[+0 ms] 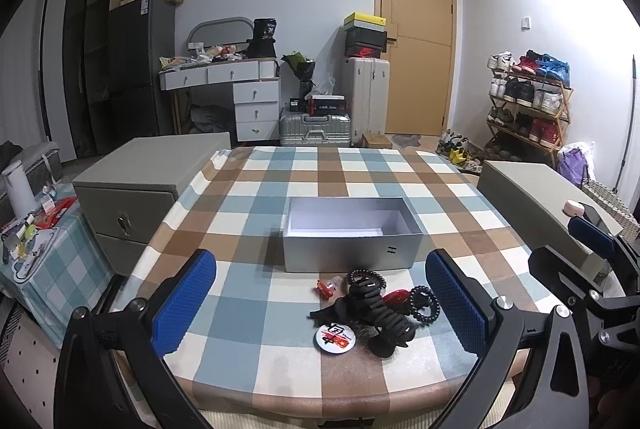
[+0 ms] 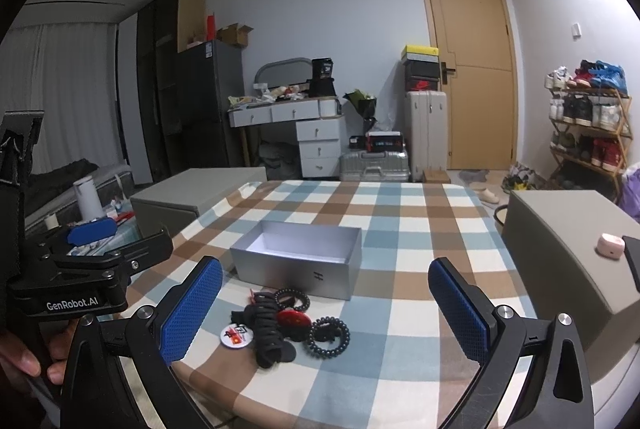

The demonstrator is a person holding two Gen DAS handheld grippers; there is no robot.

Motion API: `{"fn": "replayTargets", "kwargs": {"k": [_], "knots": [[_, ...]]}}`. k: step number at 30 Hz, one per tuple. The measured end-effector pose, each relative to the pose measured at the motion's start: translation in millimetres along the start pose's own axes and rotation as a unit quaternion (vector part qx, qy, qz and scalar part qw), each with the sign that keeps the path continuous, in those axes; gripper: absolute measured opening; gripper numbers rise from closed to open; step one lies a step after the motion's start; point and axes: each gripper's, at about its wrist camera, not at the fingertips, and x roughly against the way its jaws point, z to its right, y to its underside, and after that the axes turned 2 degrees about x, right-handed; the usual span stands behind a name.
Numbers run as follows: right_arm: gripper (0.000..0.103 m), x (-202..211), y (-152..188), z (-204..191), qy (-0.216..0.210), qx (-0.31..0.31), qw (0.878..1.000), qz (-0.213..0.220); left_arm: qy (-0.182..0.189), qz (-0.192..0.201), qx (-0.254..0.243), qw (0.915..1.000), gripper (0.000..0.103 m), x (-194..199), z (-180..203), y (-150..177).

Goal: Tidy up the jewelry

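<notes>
Worktop: a table under a blue, brown and cream checked cloth [image 1: 248,189] carried everything.
Container: an open grey rectangular cardboard box [image 1: 354,255] stood near the worktop's centre; its white interior looked empty.
Items: a heap lay just in front of the box, toward the near edge: a black claw hair clip [image 1: 382,317], black spiral hair ties [image 2: 326,337], a red clip [image 2: 292,319], a small red piece [image 1: 326,289] and a round white badge [image 1: 335,337].
Left gripper [image 1: 320,303]: fingers spread wide, holding nothing, above the near edge.
Right gripper [image 2: 326,313]: fingers spread wide, empty, facing the heap.
Progress: judged not begun; every item remained outside the box.
</notes>
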Motion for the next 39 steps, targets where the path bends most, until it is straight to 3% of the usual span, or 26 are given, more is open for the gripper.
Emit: {"fn": "replayTargets", "kwargs": {"k": [12,39], "knots": [[0.103,1.6,-0.2,-0.4,0.005,0.002,1.0,0.007,0.025,-0.006,0.006,0.9996,0.102,0.5,-0.2,-2.3],[0.103,3.4,0.6,3.7,0.002,0.0,1.0,0.005,0.023,-0.009,0.005,0.9997,0.102,-2.1,-2.8,-1.2]]}}
